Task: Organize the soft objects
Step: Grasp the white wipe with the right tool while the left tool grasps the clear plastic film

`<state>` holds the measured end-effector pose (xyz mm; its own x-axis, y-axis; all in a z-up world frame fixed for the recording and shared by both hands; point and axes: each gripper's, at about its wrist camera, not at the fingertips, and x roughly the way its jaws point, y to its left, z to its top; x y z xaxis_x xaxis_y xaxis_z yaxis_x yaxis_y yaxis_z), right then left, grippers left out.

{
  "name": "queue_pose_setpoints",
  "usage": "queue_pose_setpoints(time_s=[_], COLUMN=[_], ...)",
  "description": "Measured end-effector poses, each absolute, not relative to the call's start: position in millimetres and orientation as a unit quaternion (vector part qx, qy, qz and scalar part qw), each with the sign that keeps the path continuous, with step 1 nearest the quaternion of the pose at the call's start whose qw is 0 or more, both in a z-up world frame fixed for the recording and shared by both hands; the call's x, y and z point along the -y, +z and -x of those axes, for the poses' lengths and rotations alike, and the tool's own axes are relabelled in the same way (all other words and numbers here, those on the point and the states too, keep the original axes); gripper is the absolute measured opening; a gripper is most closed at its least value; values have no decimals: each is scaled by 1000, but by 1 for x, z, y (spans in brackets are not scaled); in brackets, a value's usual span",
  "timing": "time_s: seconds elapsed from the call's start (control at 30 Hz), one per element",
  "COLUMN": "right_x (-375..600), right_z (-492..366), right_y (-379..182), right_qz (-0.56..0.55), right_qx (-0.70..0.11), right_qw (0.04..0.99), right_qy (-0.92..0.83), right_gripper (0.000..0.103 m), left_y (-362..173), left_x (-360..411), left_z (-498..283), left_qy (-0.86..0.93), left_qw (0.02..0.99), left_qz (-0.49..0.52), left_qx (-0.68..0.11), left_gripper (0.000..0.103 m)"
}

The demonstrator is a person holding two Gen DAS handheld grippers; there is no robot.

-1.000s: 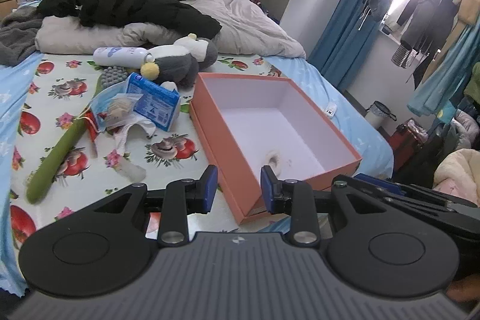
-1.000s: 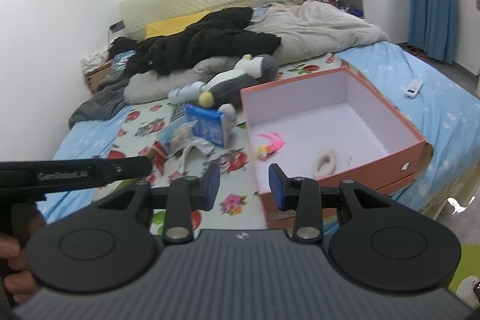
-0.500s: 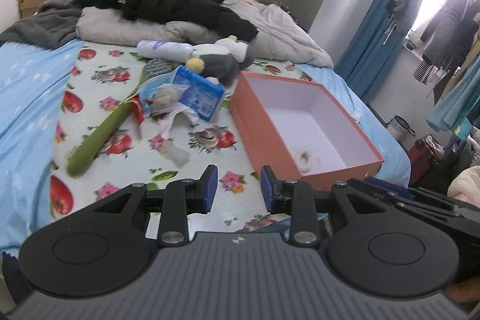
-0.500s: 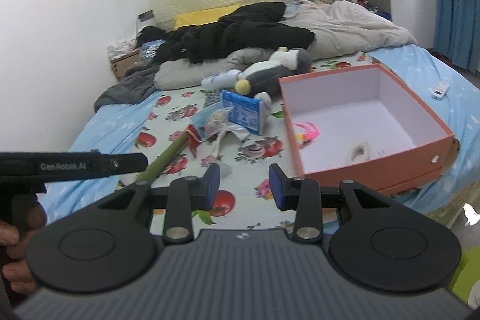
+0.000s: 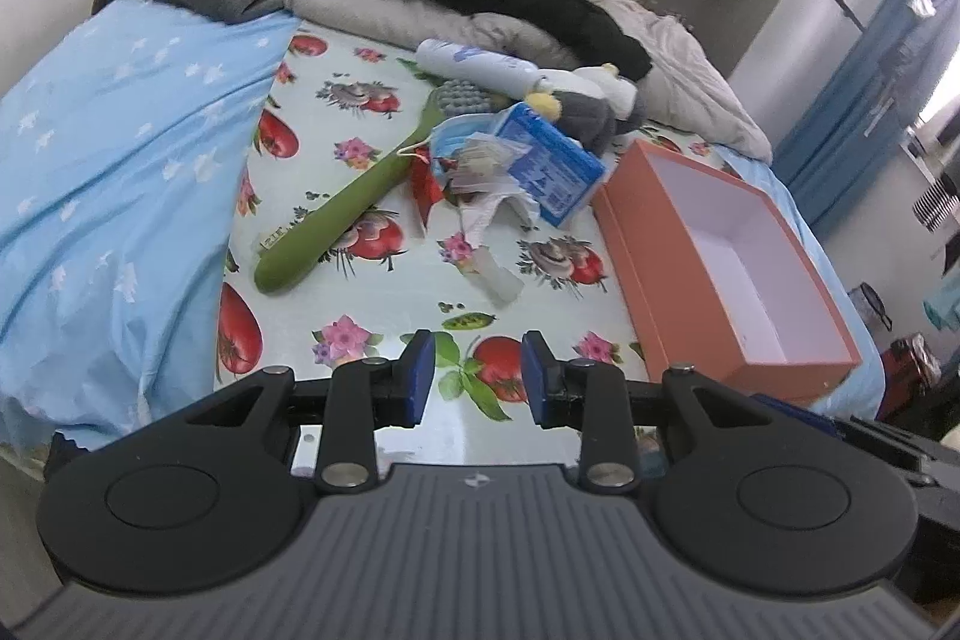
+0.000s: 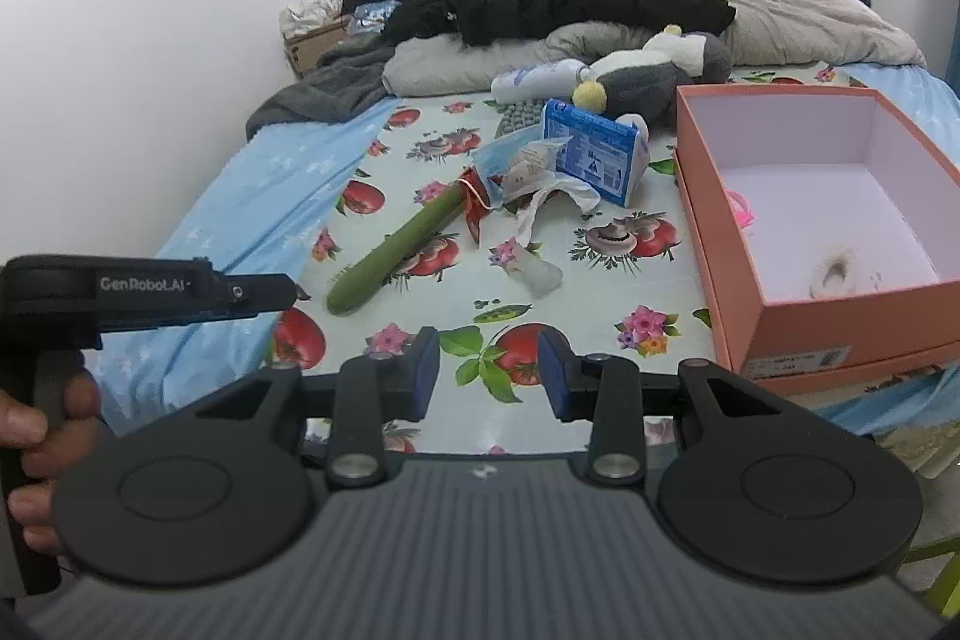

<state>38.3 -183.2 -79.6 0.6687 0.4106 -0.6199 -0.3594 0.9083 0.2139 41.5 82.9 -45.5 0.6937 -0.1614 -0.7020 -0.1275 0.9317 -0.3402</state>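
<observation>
"GenRobot.AI" lettering on left tongs point(image 6: 252, 293), jaws parted, empty, right tongs point(image 6: 487, 370) likewise, orange cardboard box point(image 6: 840, 316) on fruit-print bed sheet point(image 6: 420, 322), label unreadable, grey-white plush penguin point(image 6: 654, 70) beyond, blue packet point(image 6: 591, 154) print illegible.

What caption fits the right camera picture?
Open right gripper faces a cluttered bed beside an orange box.

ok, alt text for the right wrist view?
Open, empty right gripper hovers over a fruit-print bed. Ahead: green brush, blue packet, penguin plush. Right: orange box holding a pink item. Left gripper at left.
</observation>
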Motion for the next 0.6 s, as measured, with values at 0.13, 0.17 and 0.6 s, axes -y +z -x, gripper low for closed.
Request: queue_pose_setpoints(time_s=[0.13,0.17,0.6], right_x=[181,182,171], right_z=[-65,-72,-215], right_y=[-87,-89,-130], right_qz=[-38,-41,-107], right_qx=[-361,-366,-431], right_qw=[910,909,872], right_qy=[200,196,204], right_gripper=[39,39,39], left_y=[-59,-64,-151], left_x=[-83,-83,-83], left_z=[-71,-79,-194], left_qy=[-11,-12,-38], left_qw=[894,892,843], left_qz=[198,202,285], left_qx=[-401,-405,-455], left_gripper=[42,45,48])
